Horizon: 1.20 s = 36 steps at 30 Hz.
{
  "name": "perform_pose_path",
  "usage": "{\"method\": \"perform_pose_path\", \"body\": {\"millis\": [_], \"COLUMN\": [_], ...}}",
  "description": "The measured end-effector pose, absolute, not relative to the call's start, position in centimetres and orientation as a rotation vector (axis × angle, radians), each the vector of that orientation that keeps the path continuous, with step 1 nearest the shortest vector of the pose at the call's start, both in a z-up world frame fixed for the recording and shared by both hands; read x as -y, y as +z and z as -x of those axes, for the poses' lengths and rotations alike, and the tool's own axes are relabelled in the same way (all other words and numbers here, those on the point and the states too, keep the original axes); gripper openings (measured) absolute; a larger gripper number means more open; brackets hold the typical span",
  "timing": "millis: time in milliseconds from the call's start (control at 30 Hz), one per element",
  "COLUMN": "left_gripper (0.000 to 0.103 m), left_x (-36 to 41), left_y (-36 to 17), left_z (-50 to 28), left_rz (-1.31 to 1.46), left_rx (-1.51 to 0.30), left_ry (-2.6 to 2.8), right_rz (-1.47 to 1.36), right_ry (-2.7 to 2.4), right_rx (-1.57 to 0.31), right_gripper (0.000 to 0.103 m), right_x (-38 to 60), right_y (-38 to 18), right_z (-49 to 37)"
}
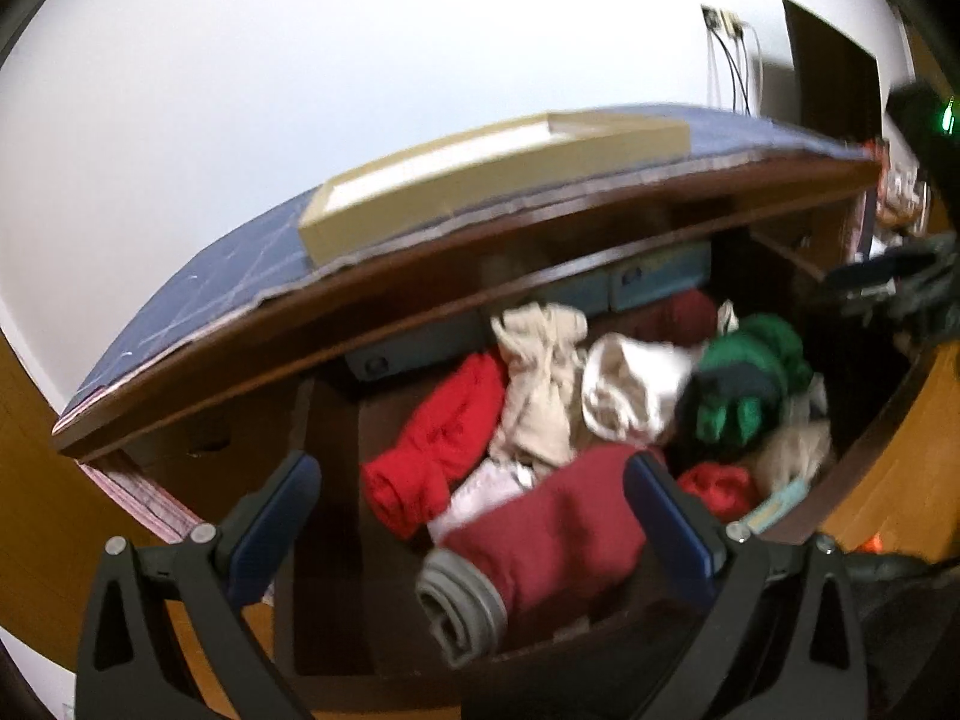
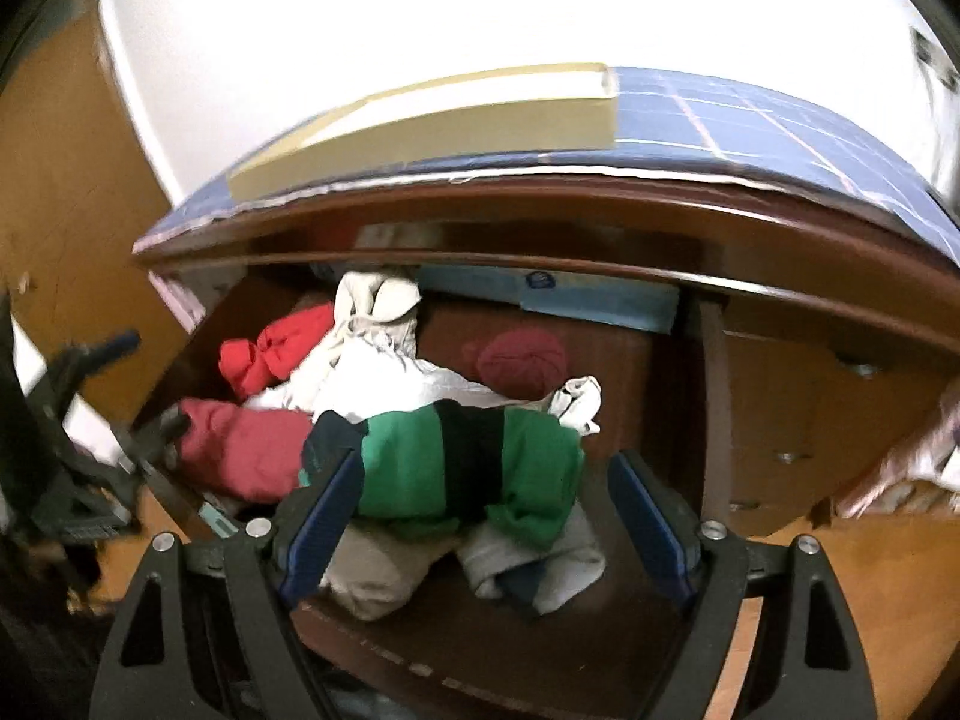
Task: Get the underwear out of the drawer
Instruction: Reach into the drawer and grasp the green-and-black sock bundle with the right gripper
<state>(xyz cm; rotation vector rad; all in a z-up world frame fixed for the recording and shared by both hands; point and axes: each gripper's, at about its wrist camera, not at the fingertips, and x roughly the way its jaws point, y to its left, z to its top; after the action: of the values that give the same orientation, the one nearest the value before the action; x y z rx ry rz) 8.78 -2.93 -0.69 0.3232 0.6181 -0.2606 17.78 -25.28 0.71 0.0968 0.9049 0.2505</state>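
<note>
Underwear (image 1: pixel 540 534) all lies in the open drawer (image 2: pixel 480 648); both grippers' fingers (image 1: pixel 273 516) gape empty at six o'clock.

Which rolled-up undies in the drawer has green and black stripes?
The green-and-black striped bundle, lying between the right gripper's open fingers. The others are red, maroon, beige or white.

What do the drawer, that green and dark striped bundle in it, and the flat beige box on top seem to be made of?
Drawer: dark reddish-brown wood or veneer, glossy by its sheen.
Green and dark striped bundle: soft knit fabric, probably cotton; it folds and bunches.
Beige box: matte cardboard, apparently; flat, dull faces with straight edges.
</note>
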Motion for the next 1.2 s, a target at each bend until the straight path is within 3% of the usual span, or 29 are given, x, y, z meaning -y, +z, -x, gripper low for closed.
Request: {"method": "perform_pose_path", "body": {"millis": [567, 933, 1033, 1100, 1200], "left_gripper": [0.103, 0.103, 0.103, 0.103, 0.103], "left_x": [1.2, 1.6, 1.9, 2.1, 2.4], "left_y": [1.7, 2.0, 2.1, 2.2, 2.2], "left_z": [-12.9, -14.0, -14.1, -14.3, -14.6], "left_rz": [-0.264, -0.277, -0.284, -0.285, -0.315], "left_rx": [-0.659, -0.662, -0.656, -0.656, -0.651], "left_ry": [-0.246, -0.252, -0.259, -0.263, -0.277], "right_rz": [0.307, 0.398, 0.380, 0.353, 0.249], "right_ry": [0.539, 0.564, 0.561, 0.557, 0.538], "right_rx": [-1.027, -1.197, -1.262, -1.264, -1.260], "right_gripper": [0.085, 0.084, 0.074, 0.062, 0.036], "right_x": [20.8, 18.0, 17.8, 18.1, 19.6], "right_y": [-0.8, -3.7, -4.6, -4.3, -3.1], "right_z": [-19.0, -22.4, -22.7, -22.4, -21.8]}}
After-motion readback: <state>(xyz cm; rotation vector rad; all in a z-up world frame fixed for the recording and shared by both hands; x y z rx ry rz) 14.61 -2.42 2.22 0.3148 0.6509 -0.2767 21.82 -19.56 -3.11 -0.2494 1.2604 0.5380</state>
